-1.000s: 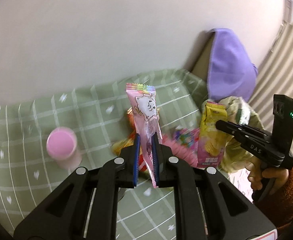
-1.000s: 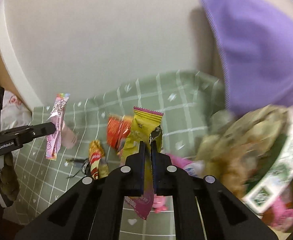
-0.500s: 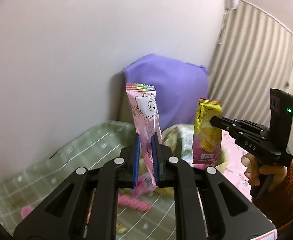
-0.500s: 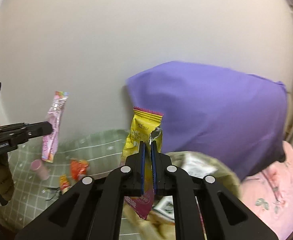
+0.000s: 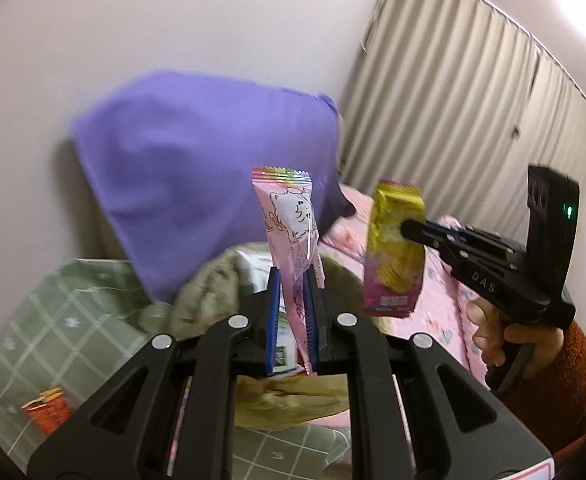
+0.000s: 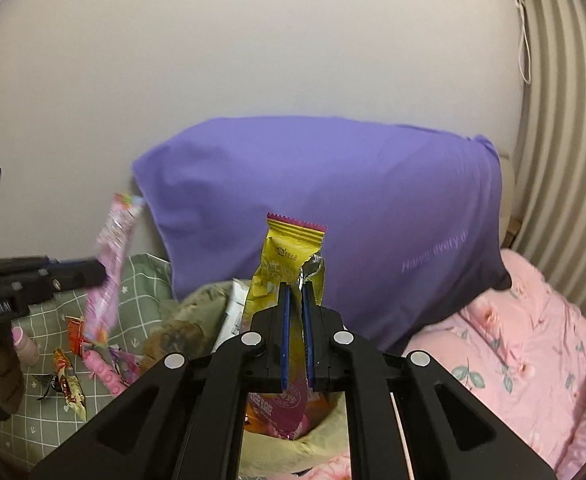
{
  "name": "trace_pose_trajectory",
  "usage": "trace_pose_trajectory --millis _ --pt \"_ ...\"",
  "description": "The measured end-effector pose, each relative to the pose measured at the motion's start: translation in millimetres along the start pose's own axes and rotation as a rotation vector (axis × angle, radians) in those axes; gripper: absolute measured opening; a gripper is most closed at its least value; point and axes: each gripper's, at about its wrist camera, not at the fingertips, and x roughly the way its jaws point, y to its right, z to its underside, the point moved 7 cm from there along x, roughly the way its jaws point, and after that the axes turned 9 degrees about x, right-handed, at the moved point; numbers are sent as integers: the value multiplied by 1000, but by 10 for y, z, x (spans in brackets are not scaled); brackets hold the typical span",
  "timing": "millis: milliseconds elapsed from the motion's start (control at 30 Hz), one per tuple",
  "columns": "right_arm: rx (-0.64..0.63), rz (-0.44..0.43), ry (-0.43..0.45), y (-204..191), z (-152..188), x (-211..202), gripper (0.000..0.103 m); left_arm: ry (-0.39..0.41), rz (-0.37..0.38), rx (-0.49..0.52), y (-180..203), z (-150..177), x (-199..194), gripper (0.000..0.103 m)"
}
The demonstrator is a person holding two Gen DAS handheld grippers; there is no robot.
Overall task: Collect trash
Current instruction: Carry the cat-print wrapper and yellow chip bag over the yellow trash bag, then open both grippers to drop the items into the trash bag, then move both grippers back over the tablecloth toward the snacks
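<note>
My left gripper (image 5: pixel 293 280) is shut on a pink candy wrapper (image 5: pixel 289 216) that stands upright between its pads. To its right, my right gripper (image 5: pixel 407 228) is shut on a yellow snack wrapper (image 5: pixel 393 256). In the right wrist view the right gripper (image 6: pixel 297 292) pinches the yellow wrapper (image 6: pixel 289 252), torn at one side, and the left gripper (image 6: pixel 97 272) carries the pink wrapper (image 6: pixel 111 264) at the left. Both wrappers hang over an olive trash bag (image 6: pixel 197 304) with white packaging (image 6: pixel 233 312) inside; the bag (image 5: pixel 293 404) lies just under the fingers.
A purple pillow (image 6: pixel 333 200) leans on the wall behind the bag. A pink floral quilt (image 6: pixel 513 340) lies to the right, with curtains (image 5: pixel 453 120) beyond. On the green checked sheet (image 5: pixel 65 312) lie a pink bottle (image 6: pixel 27 346), an orange wrapper (image 5: pixel 47 408) and several other wrappers (image 6: pixel 67 380).
Both grippers have risen and swung right, away from the littered green sheet and over the olive bag by the purple pillow. Each wrapper stays gripped.
</note>
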Motion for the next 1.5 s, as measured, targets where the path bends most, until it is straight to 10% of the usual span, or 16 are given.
trace_pose_trajectory --millis 667,933,1500 --pt "95 -70 -202 301 507 863 8 -327 47 -89 13 791 1193 15" --pt "99 -49 -203 355 600 893 33 -264 55 -122 -16 688 1012 54" --pt "77 -108 -124 -196 537 641 35 -154 -261 -86 -543 894 -106 59"
